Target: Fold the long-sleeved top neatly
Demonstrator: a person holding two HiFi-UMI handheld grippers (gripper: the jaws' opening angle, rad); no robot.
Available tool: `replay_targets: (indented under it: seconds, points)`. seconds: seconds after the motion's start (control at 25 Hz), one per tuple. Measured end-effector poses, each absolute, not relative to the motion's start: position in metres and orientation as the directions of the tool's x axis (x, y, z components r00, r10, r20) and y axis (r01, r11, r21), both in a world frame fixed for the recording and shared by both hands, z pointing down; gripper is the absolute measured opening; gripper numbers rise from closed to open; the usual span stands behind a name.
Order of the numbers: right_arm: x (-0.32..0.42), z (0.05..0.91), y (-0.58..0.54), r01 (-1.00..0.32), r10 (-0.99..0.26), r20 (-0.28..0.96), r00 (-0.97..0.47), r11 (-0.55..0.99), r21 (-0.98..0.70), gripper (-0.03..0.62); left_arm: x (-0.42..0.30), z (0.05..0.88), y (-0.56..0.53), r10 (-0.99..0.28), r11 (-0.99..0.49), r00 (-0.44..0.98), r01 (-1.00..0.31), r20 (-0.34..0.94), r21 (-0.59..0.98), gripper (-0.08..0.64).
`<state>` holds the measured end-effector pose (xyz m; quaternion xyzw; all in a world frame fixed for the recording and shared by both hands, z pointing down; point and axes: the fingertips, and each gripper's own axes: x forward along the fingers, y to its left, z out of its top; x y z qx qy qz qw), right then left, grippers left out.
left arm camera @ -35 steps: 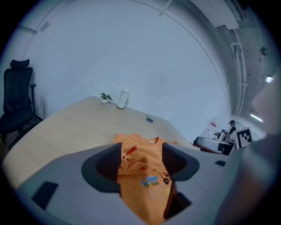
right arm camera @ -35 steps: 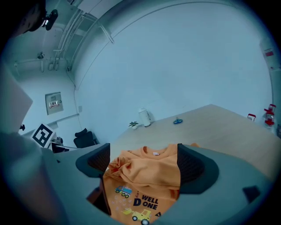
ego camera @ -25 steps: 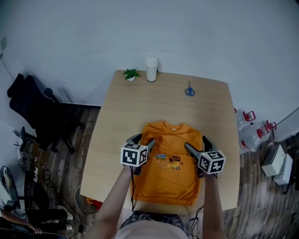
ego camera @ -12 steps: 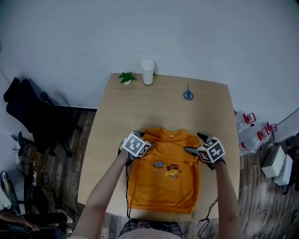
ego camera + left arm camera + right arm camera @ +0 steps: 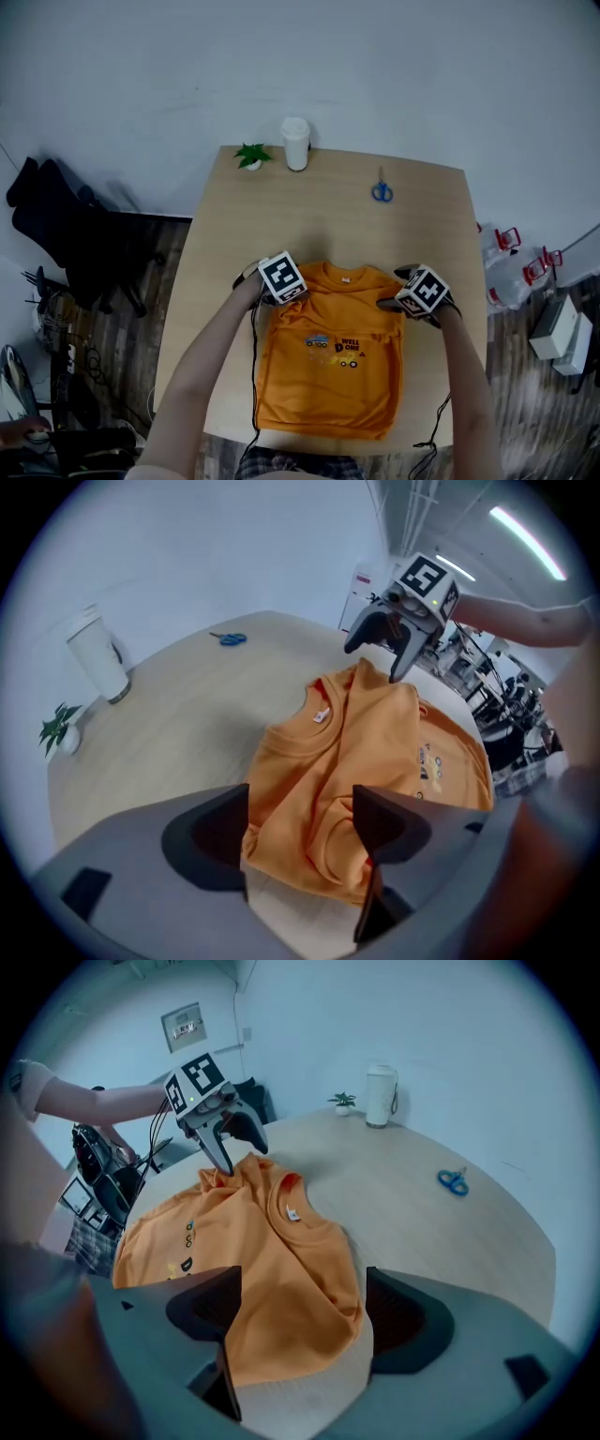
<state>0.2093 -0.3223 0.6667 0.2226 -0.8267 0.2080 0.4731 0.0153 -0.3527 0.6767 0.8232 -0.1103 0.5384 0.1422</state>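
Soft, light, floppy orange long-sleeved fabric top (image 5: 328, 370) lies flat on the pale wooden counter (image 5: 319, 216), one shoulder corner between the left gripper (image 5: 300, 841) jaws, just opened wider, other between the right gripper (image 5: 298, 1321) jaws, wide too, neither pinching; probably best pinched at the shoulder edges, will sag
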Motion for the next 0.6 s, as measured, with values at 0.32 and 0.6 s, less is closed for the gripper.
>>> replay_targets:
  seconds: [0.32,0.6]
  points:
    - [0.21,0.691,-0.331,-0.449,-0.039,0.94,-0.338,0.885,-0.124,0.42,0.023,0.705,-0.352,0.049,-0.981,0.259,-0.169,0.965,0.095,0.359]
    - [0.216,0.705,-0.331,-0.449,0.002,0.957,-0.291,0.883,-0.138,0.387,0.02,0.717,-0.357,0.052,-0.974,0.234,-0.204,0.971,0.102,0.358]
